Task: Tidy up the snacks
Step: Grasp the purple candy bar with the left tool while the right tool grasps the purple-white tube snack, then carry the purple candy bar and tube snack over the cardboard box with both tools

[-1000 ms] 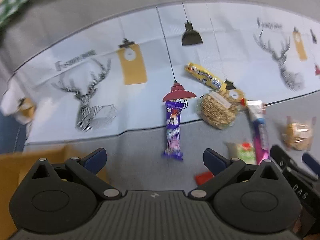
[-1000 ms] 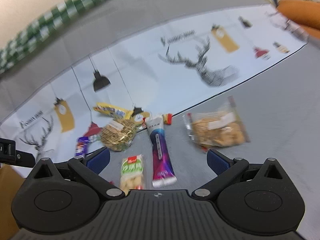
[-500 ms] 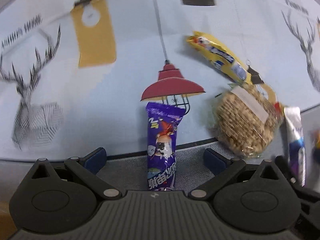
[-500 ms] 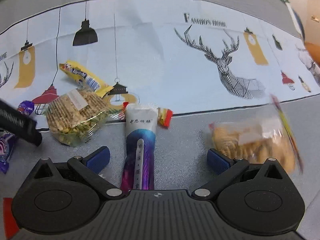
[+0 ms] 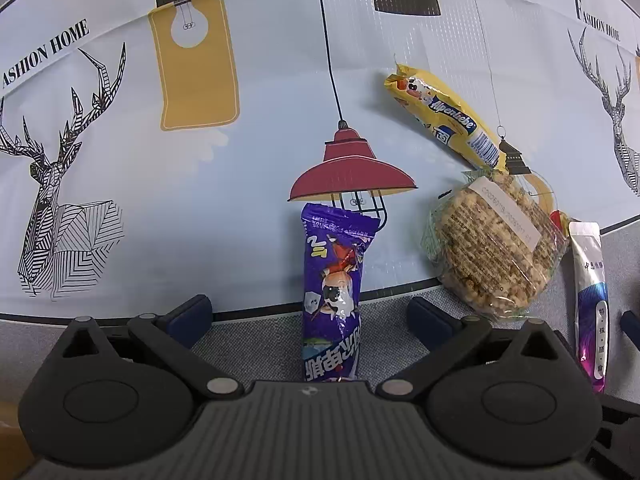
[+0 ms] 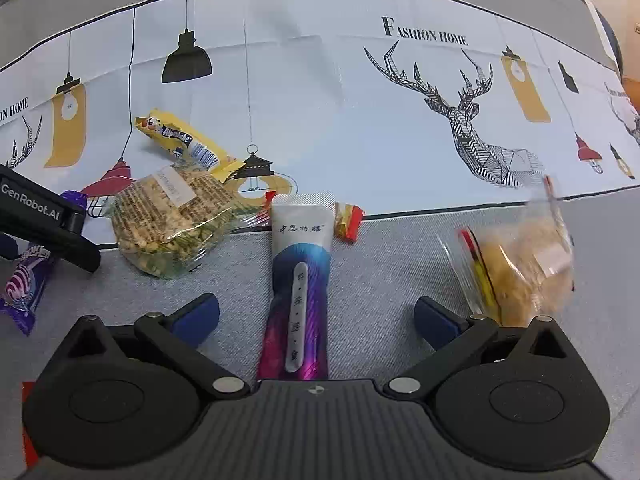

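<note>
Between the spread left tongs [image 5: 308,312] a purple snack bar [image 5: 334,300] is being straddled, while a white-and-purple sachet [image 6: 300,292] is being straddled by the likewise released right tongs [image 6: 316,316].

Left black two-finger gripper with blue-padded tips [image 5: 308,312] – jaws spread wide, nothing clamped between them, pointing forward and down, low over the surface. One blue pad [image 5: 192,312] sits on the left, the other on the right, level with each other. Right black two-finger gripper with blue-padded tips [image 6: 316,316] – same pose, jaws wide apart, empty, held low and tilted down; blue pad [image 6: 436,320] visible on its right side. In the right wrist view the left gripper's black body enters from the left edge, near the right one. No hands or sleeves visible.
</note>
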Demonstrator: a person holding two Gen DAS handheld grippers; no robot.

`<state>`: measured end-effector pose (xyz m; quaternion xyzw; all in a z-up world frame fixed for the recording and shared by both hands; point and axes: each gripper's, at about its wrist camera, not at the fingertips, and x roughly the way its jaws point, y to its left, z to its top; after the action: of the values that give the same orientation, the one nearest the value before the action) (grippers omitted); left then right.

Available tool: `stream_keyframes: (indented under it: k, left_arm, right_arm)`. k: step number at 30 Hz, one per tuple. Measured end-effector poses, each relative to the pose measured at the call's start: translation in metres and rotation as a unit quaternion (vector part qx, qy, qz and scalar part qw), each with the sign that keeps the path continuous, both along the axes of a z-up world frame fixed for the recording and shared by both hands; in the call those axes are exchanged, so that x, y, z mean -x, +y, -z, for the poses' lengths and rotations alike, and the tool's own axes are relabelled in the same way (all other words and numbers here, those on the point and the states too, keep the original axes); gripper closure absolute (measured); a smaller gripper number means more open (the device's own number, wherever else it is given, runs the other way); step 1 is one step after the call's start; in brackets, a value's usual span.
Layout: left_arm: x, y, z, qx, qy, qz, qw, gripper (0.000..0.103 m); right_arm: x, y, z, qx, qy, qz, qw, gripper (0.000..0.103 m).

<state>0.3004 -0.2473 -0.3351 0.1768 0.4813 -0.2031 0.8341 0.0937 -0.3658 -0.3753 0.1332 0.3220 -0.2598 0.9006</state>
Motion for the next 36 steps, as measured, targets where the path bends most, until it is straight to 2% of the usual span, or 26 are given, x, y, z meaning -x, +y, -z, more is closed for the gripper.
stream_keyframes:
  k: [15,16,17,19,21,23,26,30,33,36]
  left_arm:
    - [0.001,-0.001,-0.001,0.001,-0.006,-0.004,1.0,0.0]
    - [0.003,-0.001,-0.003,0.003,-0.01,-0.007,0.9999,0.009]
    - [0.005,0.001,-0.007,0.014,-0.018,-0.008,0.9997,0.039]
    - [0.007,0.001,-0.02,0.036,-0.023,-0.003,0.9991,0.086]
    - [0.006,0.005,-0.027,0.064,-0.008,-0.017,0.9978,0.088]
    - [0.012,0.006,-0.037,0.076,-0.014,-0.009,0.997,0.088]
    - [0.027,0.01,-0.059,0.092,-0.025,0.005,0.9954,0.088]
    - [0.05,0.015,-0.086,0.1,-0.042,0.019,0.9939,0.088]
    - [0.072,0.026,-0.111,0.105,-0.048,0.02,0.9931,0.088]
    - [0.105,0.046,-0.144,0.113,-0.064,0.034,0.991,0.088]
  right_arm:
    - [0.001,-0.002,0.001,0.006,-0.001,0.003,1.0,0.001]
    - [0.001,-0.002,0.0,0.007,-0.001,0.004,1.0,0.007]
    - [0.002,-0.001,-0.001,0.01,-0.005,0.004,1.0,0.036]
    - [0.002,0.003,-0.005,0.022,-0.016,-0.016,0.999,0.085]
    - [0.003,0.003,-0.005,0.017,-0.023,-0.02,0.999,0.089]
    - [0.006,-0.002,-0.006,0.002,-0.042,-0.01,0.999,0.09]
    - [0.015,-0.005,-0.017,0.024,-0.074,0.011,0.997,0.09]
    - [0.026,-0.01,-0.033,0.021,-0.112,0.041,0.993,0.09]
    - [0.032,-0.007,-0.043,0.028,-0.12,0.037,0.992,0.09]
    - [0.049,0.0,-0.068,0.034,-0.132,0.035,0.99,0.09]
